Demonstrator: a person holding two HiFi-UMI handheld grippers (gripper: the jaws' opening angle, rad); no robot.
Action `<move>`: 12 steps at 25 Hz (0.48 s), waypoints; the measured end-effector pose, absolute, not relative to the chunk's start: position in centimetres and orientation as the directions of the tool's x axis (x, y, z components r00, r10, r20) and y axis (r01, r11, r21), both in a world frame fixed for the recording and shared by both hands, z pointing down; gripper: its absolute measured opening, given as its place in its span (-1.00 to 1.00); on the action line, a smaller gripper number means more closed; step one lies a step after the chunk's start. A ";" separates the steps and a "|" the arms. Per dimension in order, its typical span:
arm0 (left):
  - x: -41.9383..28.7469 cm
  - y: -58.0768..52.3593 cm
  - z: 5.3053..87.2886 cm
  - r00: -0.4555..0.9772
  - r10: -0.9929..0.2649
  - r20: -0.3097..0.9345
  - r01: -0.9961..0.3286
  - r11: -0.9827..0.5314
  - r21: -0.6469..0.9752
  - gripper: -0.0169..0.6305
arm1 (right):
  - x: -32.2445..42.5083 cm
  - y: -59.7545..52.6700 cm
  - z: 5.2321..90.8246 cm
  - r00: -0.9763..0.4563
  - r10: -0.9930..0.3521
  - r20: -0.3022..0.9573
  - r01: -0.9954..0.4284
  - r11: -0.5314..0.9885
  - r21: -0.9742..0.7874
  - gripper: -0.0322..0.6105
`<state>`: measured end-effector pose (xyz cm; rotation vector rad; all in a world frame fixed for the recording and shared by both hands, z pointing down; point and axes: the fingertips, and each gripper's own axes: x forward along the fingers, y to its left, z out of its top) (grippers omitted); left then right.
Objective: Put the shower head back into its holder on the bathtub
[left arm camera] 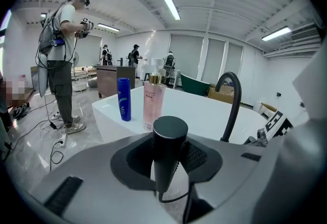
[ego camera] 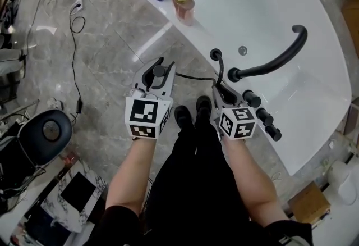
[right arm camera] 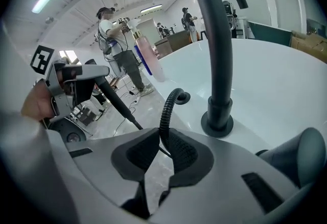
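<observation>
Inspecting from my remote station, I find the left gripper (ego camera: 159, 65) clamped on the matte black cylindrical shower head (left arm camera: 168, 146), its pads pressing both sides of the handle. The shower head is off the tub, above the grey marble floor (ego camera: 112, 59) beside the white oval bathtub (ego camera: 252, 3). The right gripper (right arm camera: 162, 149) has its fingers pinched on the black ribbed hose (right arm camera: 166, 113), which arcs from the pads to the round black holder (ego camera: 215, 54) on the bathtub rim. Just beside that holder stands the tall, curved black faucet (ego camera: 275, 61).

Writing: each gripper carries a cube with black-and-white square markers (ego camera: 147, 117); these show patterns only, no letters. The blue plastic bottle (left arm camera: 124, 98) and the pink pump bottle with a white cap (left arm camera: 153, 105) stand side by side on the far rim. Both bear labels, but the print is too small for me to read and I can make out no brand.
</observation>
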<state>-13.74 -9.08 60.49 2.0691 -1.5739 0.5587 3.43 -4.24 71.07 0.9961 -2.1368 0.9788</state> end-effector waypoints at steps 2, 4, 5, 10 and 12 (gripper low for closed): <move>-13.4 -9.7 58.6 0.262 -0.775 0.575 -0.964 -0.238 0.119 -0.55 | 2.7 -4.8 70.6 -0.566 -0.362 0.741 -0.800 0.457 -0.388 -0.68; -13.5 -10.7 56.7 0.269 -0.784 0.560 -0.962 -0.249 0.113 -0.55 | 1.5 -5.4 70.3 -0.572 -0.338 0.747 -0.790 0.471 -0.392 -0.68; -13.7 -11.2 56.0 0.272 -0.788 0.552 -0.961 -0.252 0.114 -0.55 | 0.8 -5.7 70.3 -0.571 -0.323 0.755 -0.788 0.474 -0.393 -0.68; -15.2 -13.8 54.7 0.336 -0.780 0.528 -0.939 -0.318 0.129 -0.55 | -0.7 -8.1 69.9 -0.518 -0.327 0.790 -0.829 0.419 -0.370 -0.68; -15.3 -14.5 54.8 0.373 -0.765 0.525 -0.922 -0.371 0.115 -0.55 | -0.4 -9.2 69.4 -0.491 -0.353 0.796 -0.850 0.395 -0.349 -0.68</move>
